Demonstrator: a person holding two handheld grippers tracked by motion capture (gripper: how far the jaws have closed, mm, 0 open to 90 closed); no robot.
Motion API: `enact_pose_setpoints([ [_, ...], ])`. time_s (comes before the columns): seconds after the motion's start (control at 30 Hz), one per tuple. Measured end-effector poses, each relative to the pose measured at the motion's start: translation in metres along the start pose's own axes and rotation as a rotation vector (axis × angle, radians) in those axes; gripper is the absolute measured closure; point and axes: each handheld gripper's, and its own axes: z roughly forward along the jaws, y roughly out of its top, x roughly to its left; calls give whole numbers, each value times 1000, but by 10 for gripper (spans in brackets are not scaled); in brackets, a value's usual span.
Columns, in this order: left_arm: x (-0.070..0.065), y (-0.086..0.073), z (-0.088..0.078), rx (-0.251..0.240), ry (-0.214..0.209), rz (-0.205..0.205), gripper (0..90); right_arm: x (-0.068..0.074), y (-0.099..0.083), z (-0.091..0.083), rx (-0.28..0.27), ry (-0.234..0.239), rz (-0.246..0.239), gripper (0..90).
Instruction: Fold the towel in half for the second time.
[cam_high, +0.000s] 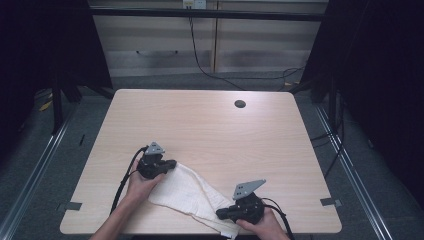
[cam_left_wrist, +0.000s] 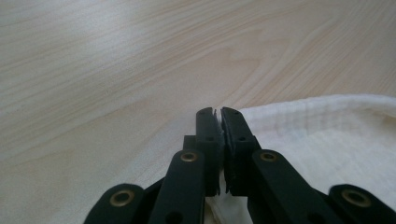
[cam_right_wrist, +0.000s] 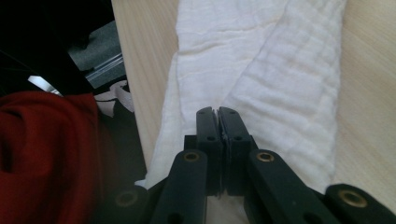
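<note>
White ribbed cloth (cam_high: 187, 192) rumpled, folded on table (cam_high: 210, 125); left gripper (cam_left_wrist: 218, 112), right gripper (cam_right_wrist: 216, 111) fingers clamped on it

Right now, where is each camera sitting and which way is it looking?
High view: above the person's side, looking forward and down on the table; both forearms, left gripper and right gripper show, each at an end of the white cloth.
Left gripper view: rides the left gripper, looking along its shut fingers at the cloth's edge.
Right gripper view: rides the right gripper, looking along the cloth beside the table's edge.
All three share the cloth.
</note>
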Motion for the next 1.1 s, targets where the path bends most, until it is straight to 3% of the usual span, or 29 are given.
enact_pose_setpoints([
  [0.1,1,1,-2,-22,-17,-22,864,-1,1,1,-2,-12,-1,886],
  [0.23,-5,15,-24,-139,-49,-7,864,-8,6,-3,8,-99,-8,887],
  [0.33,-8,18,-30,-169,-62,-8,864,-20,8,-6,0,-144,10,887],
  [0.47,-17,22,-41,-195,-77,36,863,-30,11,-9,0,-195,25,888],
  [0.5,-23,22,-44,-197,-87,61,863,-36,14,-9,-4,-235,35,888],
  [0.53,-23,22,-44,-197,-87,61,863,-36,14,-9,-4,-235,35,888],
  [0.6,-33,21,-51,-192,-99,103,863,-45,17,-11,-9,-294,60,889],
  [0.67,-38,19,-54,-187,-109,121,863,-49,18,-11,-10,-302,65,889],
  [0.7,-46,15,-58,-167,-114,169,863,-52,19,-12,-13,-332,68,889],
  [0.73,-46,15,-58,-167,-114,169,863,-54,19,-12,-14,-333,75,890],
  [0.8,-56,6,-61,-133,-126,213,863,-55,21,-12,-10,-351,68,890],
  [0.9,-61,-3,-61,-91,-100,252,863,-54,21,-11,-13,-360,68,889],
  [1.1,-61,-26,-57,-8,-127,250,862,-51,20,-10,-16,-382,64,889],
])
